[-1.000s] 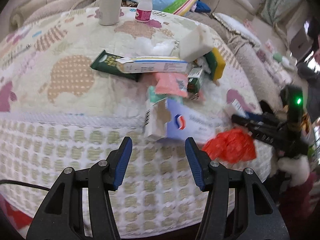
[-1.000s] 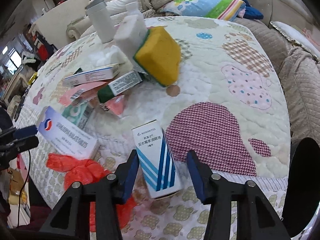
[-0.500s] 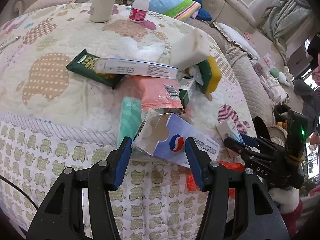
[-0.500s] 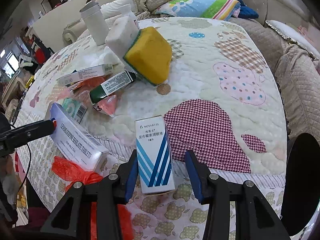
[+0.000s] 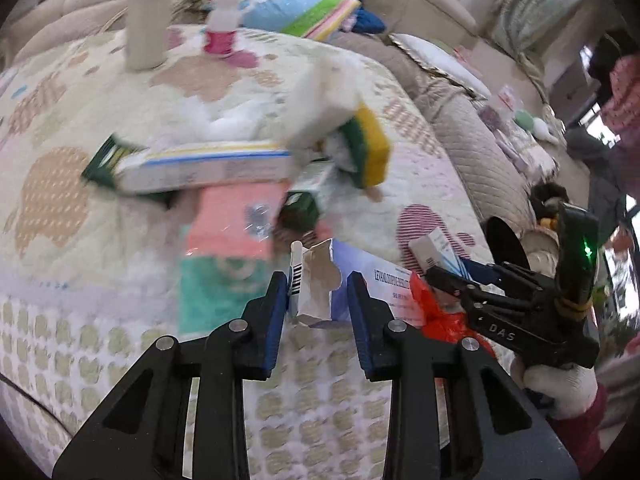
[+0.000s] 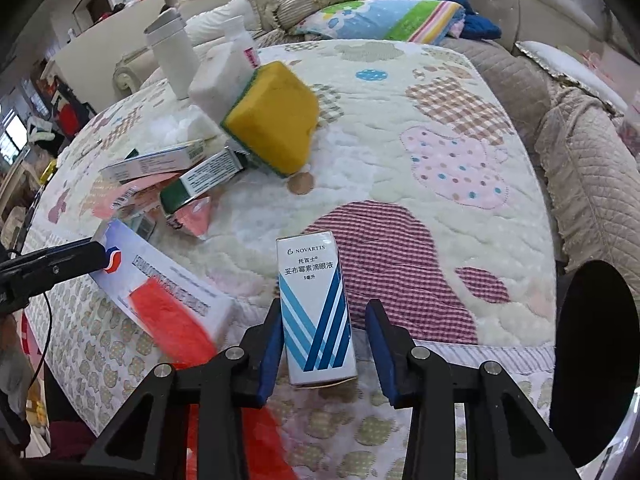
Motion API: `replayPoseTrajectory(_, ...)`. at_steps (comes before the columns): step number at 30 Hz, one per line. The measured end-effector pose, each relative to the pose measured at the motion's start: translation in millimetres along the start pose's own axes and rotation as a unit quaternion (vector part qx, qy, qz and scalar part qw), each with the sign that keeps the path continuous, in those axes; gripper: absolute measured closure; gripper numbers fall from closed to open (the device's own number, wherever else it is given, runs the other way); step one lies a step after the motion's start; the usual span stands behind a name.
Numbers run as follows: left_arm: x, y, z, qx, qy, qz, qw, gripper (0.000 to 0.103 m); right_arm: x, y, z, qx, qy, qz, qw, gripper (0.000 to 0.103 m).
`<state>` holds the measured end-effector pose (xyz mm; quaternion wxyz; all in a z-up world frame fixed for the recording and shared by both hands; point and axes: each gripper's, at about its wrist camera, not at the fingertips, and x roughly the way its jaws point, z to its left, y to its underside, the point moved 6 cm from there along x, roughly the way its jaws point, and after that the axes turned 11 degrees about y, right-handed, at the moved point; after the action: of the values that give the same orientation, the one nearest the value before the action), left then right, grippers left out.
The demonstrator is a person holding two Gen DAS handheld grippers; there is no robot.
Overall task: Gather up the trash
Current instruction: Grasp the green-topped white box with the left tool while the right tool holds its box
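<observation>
At the quilted table's near edge, the left gripper clamps a torn tablet box; the right gripper, jaws apart, straddles an eye-drop box beside a red bag.

Quilted patchwork-print cover over the supporting surface carries: yellow-green sponge leaning on a white block, white cylinder, small pink-labelled bottle, long white carton, green-ended carton, pink packet, teal packet, blue-striped box.
</observation>
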<state>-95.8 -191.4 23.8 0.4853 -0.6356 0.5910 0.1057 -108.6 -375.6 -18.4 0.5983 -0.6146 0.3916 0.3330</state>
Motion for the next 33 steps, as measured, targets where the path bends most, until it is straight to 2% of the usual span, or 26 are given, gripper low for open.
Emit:
replayPoseTrajectory(3, 4, -15, -16, 0.032, 0.003, -0.003, 0.9995, 0.073, 0, 0, -9, 0.009, 0.006, 0.000, 1.000, 0.064)
replayPoseTrajectory(9, 16, -52, -16, 0.060, -0.034, -0.008, 0.9976, 0.072, -2, -6, -22, 0.028, 0.008, -0.008, 1.000, 0.064)
replayPoseTrajectory(12, 35, -67, -9, 0.063, -0.042, 0.014, 0.9970, 0.072, -1, -7, -24, 0.032, 0.007, -0.006, 0.999, 0.064)
replayPoseTrajectory(14, 54, -70, -5, 0.070, -0.043, 0.044, 0.9956, 0.072, 0, -7, -23, 0.030, 0.005, -0.005, 1.000, 0.064)
replayPoseTrajectory(19, 87, -70, 9, 0.084, -0.084, 0.087, 0.9891, 0.072, 1, -7, -21, 0.031, 0.000, -0.002, 1.000, 0.064)
replayPoseTrajectory(25, 96, -73, 14, 0.088, -0.078, 0.098, 0.9882, 0.070, 7, -8, -21, 0.029, -0.003, -0.001, 1.000, 0.064)
replayPoseTrajectory(28, 90, -73, 11, 0.078, -0.061, 0.096, 0.9904, 0.072, 6, -11, -21, 0.034, -0.005, -0.006, 0.999, 0.065)
replayPoseTrajectory(30, 79, -76, 7, 0.080, -0.055, 0.080, 0.9921, 0.073, 2, -13, -23, 0.037, -0.004, -0.011, 0.999, 0.070)
replayPoseTrajectory(33, 58, -84, -2, 0.090, -0.051, 0.056, 0.9931, 0.074, -5, -16, -26, 0.040, -0.003, -0.022, 0.999, 0.072)
